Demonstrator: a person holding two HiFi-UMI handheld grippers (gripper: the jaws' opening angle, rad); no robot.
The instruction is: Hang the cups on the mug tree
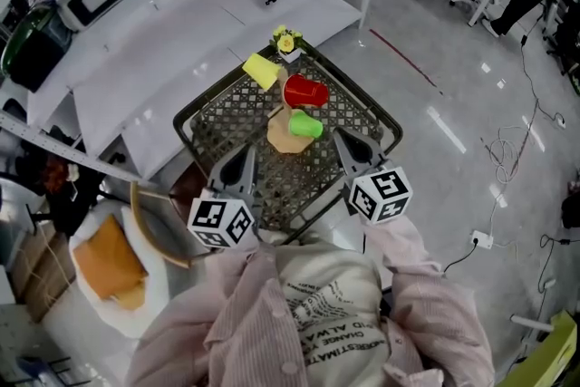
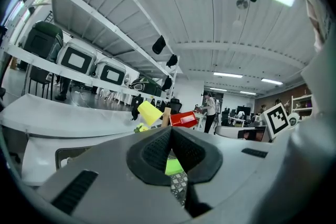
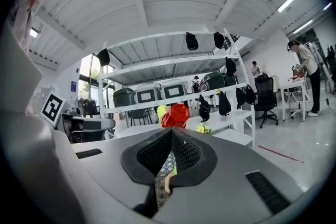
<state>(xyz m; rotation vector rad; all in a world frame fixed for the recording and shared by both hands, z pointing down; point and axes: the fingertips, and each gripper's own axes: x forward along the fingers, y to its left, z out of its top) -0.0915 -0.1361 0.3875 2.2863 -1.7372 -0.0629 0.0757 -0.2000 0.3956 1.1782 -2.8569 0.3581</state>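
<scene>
Left tool [image 1: 246,157]: jaws pressed together with nothing gripped between them; held low, close to the person's chest, at the near edge of the table.
Right tool [image 1: 344,142]: jaws likewise closed on nothing; level with the left tool and well apart from it, pointing at the table.
Table [image 1: 231,122]: black mesh top with a raised rim, carrying the mug tree, the cups and a small flower pot.
Mug tree [image 1: 279,139]: wooden, standing near the middle of the mesh.
Yellow cup [image 1: 262,71]: up on the tree, tilted out to the left.
Red cup [image 1: 305,91]: up on the tree just beside the yellow one, to its right.
Green cup [image 1: 305,125]: low down over the wooden base; I cannot tell whether it hangs or lies there.
Flower pot [image 1: 287,42]: white, with yellow blooms, at the far corner of the table.
</scene>
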